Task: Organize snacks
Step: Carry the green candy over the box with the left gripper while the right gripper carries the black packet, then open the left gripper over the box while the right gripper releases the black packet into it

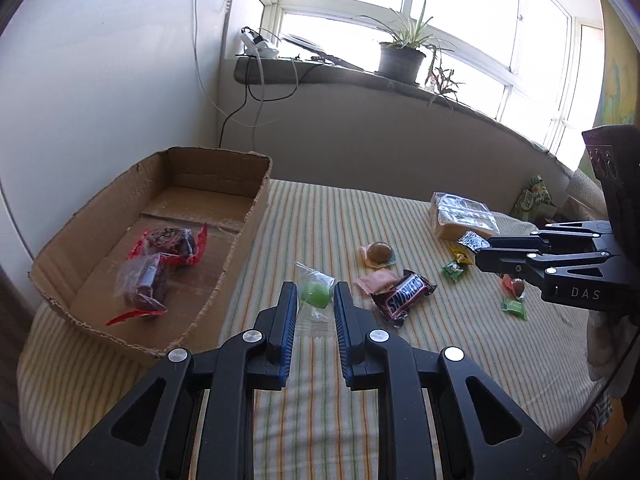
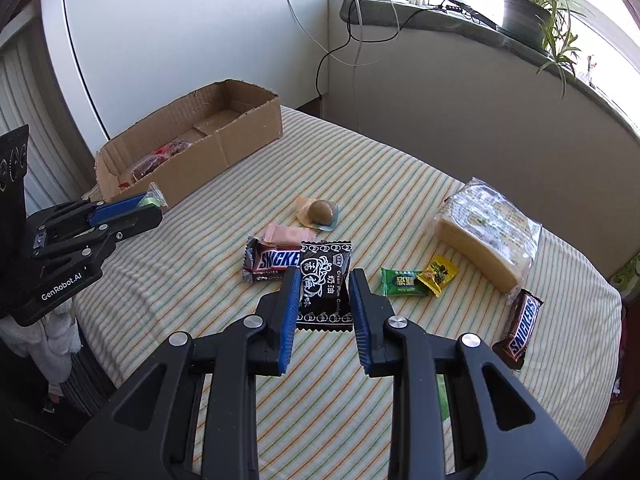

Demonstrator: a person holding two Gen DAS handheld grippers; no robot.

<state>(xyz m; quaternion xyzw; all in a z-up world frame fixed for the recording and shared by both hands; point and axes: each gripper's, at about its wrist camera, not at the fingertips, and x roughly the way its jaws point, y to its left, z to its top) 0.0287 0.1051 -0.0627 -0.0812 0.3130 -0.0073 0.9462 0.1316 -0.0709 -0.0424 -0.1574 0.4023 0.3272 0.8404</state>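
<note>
Striped cloth (image 2: 208,264) covers the table, with a window sill and a potted plant (image 1: 401,59) behind it. Taking the cardboard box (image 1: 240,248) as my landmark: it sits at the table's far left corner, open on top, and two dark sweets in clear and red wrappers (image 1: 160,264) lie on its floor.

My left gripper (image 1: 316,300) hangs just to the right of the box's near corner, above the cloth, its blue pads (image 1: 287,312) pinching a green candy in a clear wrapper (image 1: 317,294). My right gripper (image 2: 325,292) is well to the right of the box, and its pads are clamped on a black plum candy packet (image 2: 325,280), which stands upright between them, clear of the cloth.

Between the box and my right gripper lie a Snickers bar (image 2: 270,264), a pink packet (image 2: 286,236) touching its far edge, and beyond those a round brown sweet (image 2: 320,212) on its opened wrapper. Farther right of the box than my right gripper are a green candy packet (image 2: 400,282) and a yellow one (image 2: 438,274), touching each other. A wrapped cake block (image 2: 486,236) lies beyond them, and a second Snickers bar (image 2: 520,330) sits at the table's right edge.
</note>
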